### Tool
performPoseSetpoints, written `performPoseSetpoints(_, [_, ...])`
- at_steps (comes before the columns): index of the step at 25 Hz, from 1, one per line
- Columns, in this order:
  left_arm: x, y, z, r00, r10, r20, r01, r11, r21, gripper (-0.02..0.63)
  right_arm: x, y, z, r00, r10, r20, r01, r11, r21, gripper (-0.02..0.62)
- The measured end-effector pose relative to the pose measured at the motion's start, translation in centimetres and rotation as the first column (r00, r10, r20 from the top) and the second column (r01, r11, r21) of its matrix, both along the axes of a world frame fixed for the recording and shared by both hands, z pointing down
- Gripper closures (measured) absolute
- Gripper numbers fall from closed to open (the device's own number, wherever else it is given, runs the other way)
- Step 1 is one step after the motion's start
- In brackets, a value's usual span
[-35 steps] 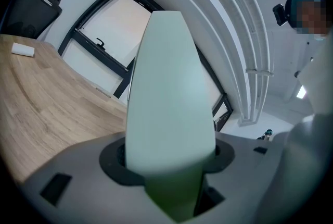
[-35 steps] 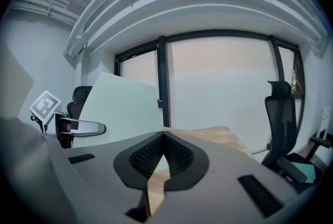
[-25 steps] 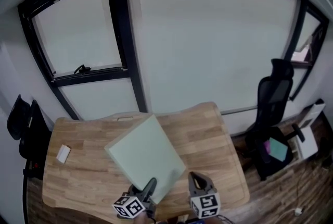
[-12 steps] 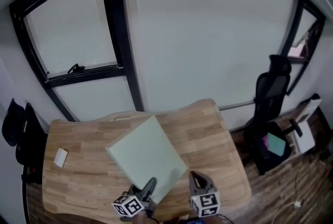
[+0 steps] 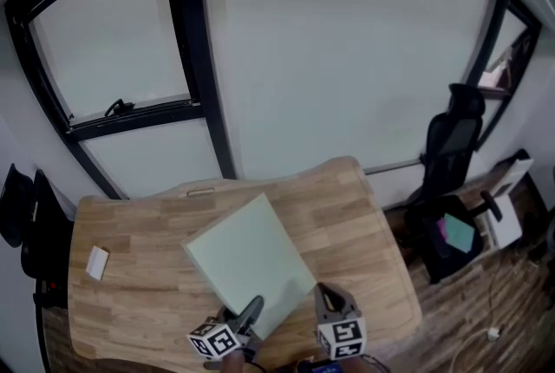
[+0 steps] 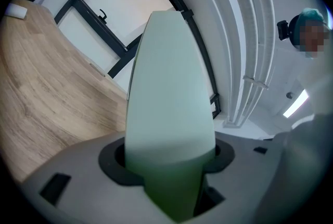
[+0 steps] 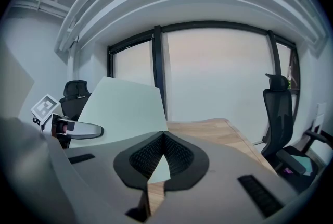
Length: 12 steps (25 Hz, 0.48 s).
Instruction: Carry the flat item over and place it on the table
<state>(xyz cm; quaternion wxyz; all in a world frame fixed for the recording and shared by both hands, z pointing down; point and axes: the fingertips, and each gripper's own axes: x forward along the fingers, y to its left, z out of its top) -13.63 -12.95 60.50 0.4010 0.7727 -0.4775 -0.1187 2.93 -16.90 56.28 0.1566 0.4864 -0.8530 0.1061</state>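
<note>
The pale green board (image 5: 250, 263) is over the wooden table (image 5: 130, 224), but to my eye it is not yet down. It looks held clear of the wood, with its near corner low by the person. The left tongs (image 5: 251, 311) are clamped on that near corner. The right tongs (image 5: 327, 297) have their jaws drawn together just beside the board's edge, and I cannot tell whether they nip it. The carrying looks about finished. What is left is lowering the board flat and letting go.
</note>
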Motion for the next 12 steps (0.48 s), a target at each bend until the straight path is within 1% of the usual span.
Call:
performPoseSetpoints(4, [-0.4,-0.1,0.8,1.000,-0.004,-0.001,0.004,1.000,-0.025,0.345,-0.5,0.5,-0.3,1.000,0.006,-0.014,-0.007,0.998,-0.070,0.598])
performPoseSetpoints(8, [-0.6,0.1,1.7,1.000,0.000,-0.005,-0.001,0.999,-0.047,0.345,-0.5,0.5,0.4,1.000,0.015,-0.021,-0.017,0.997,-0.076,0.598])
performPoseSetpoints(12, [-0.5,0.2,2.5,1.000,0.010,-0.008,-0.011,0.998,-0.066,0.345,-1.1,0.5,0.6,0.999,0.005,-0.037,-0.007,0.998,-0.067,0.600])
